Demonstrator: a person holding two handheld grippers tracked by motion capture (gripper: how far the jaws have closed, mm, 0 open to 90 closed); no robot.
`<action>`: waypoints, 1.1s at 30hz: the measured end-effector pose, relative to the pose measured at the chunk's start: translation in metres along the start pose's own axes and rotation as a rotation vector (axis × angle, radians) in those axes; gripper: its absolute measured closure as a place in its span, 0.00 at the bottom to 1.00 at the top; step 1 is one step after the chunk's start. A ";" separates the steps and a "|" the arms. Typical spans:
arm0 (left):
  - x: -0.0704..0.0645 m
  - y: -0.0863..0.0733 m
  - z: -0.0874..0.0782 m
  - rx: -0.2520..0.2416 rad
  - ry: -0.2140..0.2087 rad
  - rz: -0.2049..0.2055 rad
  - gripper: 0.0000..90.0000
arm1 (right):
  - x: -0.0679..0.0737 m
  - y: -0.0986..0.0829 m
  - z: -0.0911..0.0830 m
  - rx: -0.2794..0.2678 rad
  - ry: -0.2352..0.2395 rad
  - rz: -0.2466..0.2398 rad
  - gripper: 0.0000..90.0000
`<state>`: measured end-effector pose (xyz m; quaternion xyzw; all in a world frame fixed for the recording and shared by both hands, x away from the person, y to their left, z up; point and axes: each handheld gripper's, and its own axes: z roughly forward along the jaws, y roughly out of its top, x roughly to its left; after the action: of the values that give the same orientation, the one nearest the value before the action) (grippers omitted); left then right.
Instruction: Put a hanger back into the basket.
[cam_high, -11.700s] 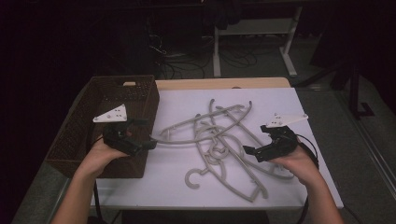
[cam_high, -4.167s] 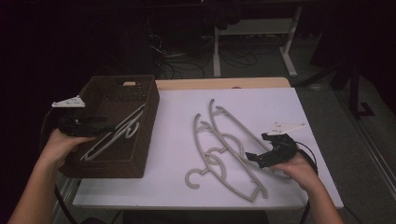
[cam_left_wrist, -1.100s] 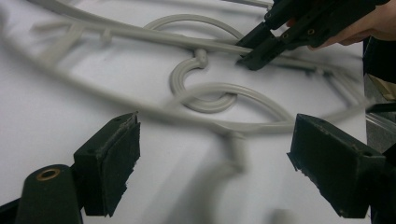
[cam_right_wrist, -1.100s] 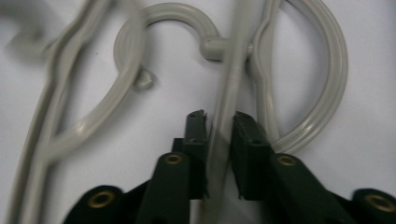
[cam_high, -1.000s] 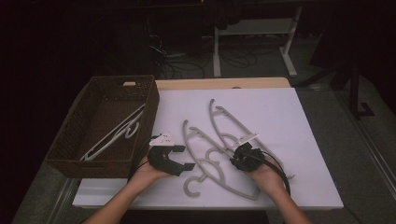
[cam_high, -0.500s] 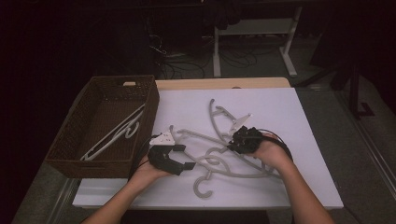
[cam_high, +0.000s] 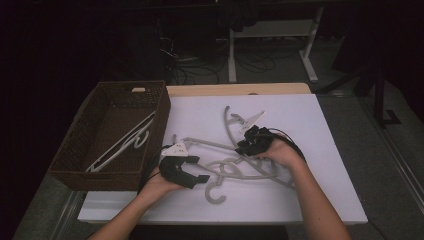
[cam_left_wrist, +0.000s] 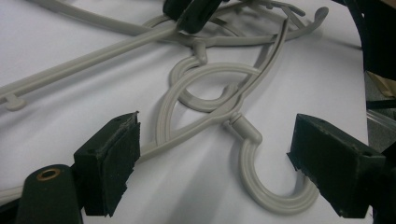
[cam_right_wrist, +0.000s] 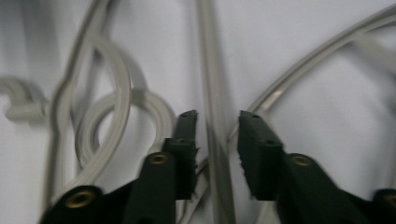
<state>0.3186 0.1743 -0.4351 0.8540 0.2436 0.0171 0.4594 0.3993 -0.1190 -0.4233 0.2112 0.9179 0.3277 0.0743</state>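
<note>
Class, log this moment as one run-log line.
left gripper: open over hanger hook | right gripper: open, astride hanger bar | basket: holds hangers

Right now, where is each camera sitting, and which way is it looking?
High view: above the person's side, looking forward and down at the white table, the basket and grey hangers; forearms and both hands show.
Left gripper view: rides the left gripper, looking low across the table at a hanger hook; its fingers stand apart.
Right gripper view: rides the right gripper, looking down on a hanger bar.
Shared: the tangled hangers appear in all views.
</note>
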 end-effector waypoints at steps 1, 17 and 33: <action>0.000 0.000 0.000 -0.001 0.000 -0.001 0.18 | 0.001 0.000 -0.006 -0.019 0.000 0.023 0.71; 0.002 0.000 -0.001 -0.003 0.008 -0.006 0.18 | 0.057 -0.054 -0.054 -0.043 -0.117 0.236 0.99; 0.003 -0.001 -0.001 0.007 0.011 -0.007 0.18 | 0.027 -0.062 -0.043 0.083 -0.306 0.293 0.99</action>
<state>0.3208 0.1769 -0.4365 0.8545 0.2494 0.0194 0.4552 0.3420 -0.1748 -0.4287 0.3925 0.8681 0.2610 0.1555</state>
